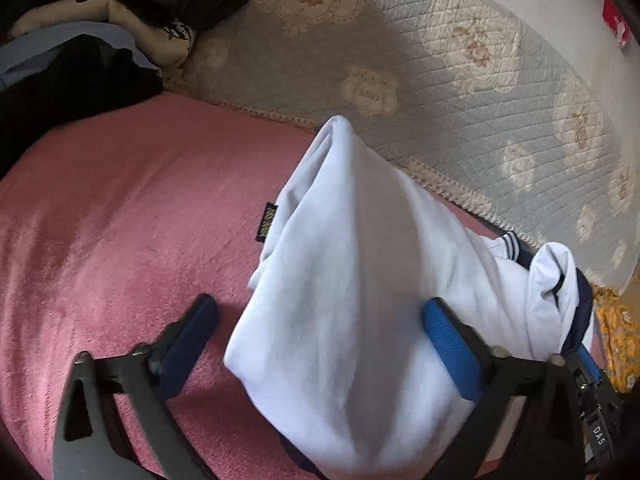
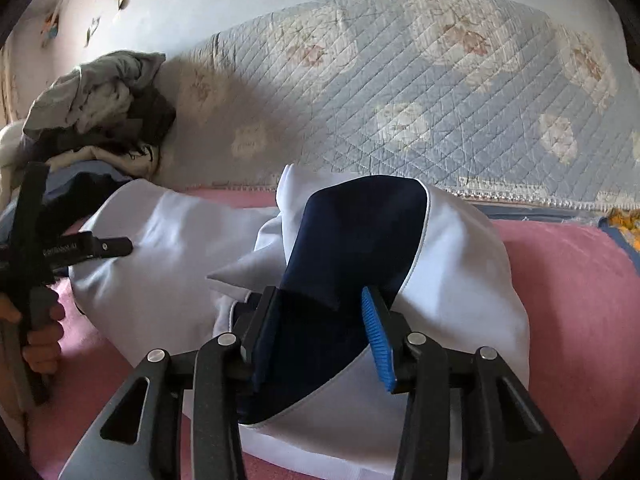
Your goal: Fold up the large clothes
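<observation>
On the pink fleece blanket (image 1: 120, 216) covering the bed, the large white garment with navy-blue panels and collar trim (image 1: 352, 272) lies gathered into a long, loosely doubled bundle, one end raised toward the quilted pale-blue floral bedspread (image 1: 460, 92).

The left gripper (image 1: 320, 320) stands with its fingers wide. The white cloth passes between them; the far pad touches or sits just beside the fabric, while the near pad stands clear of it, so no clamp is made.

The right gripper (image 2: 316, 320) has its fingers narrowed onto a navy-blue panel (image 2: 352, 236) of the same garment, with the dark fabric between the pads; this reads as a hold.

Judged progress: the garment is partway folded. Its length is drawn together, but the edges are uneven, the navy section stands up, and no flat, squared package exists yet. Further folds and smoothing remain. A heap of unfolded mixed dark and pale clothes (image 2: 100, 112) waits at the far corner, suggesting more items to process.
</observation>
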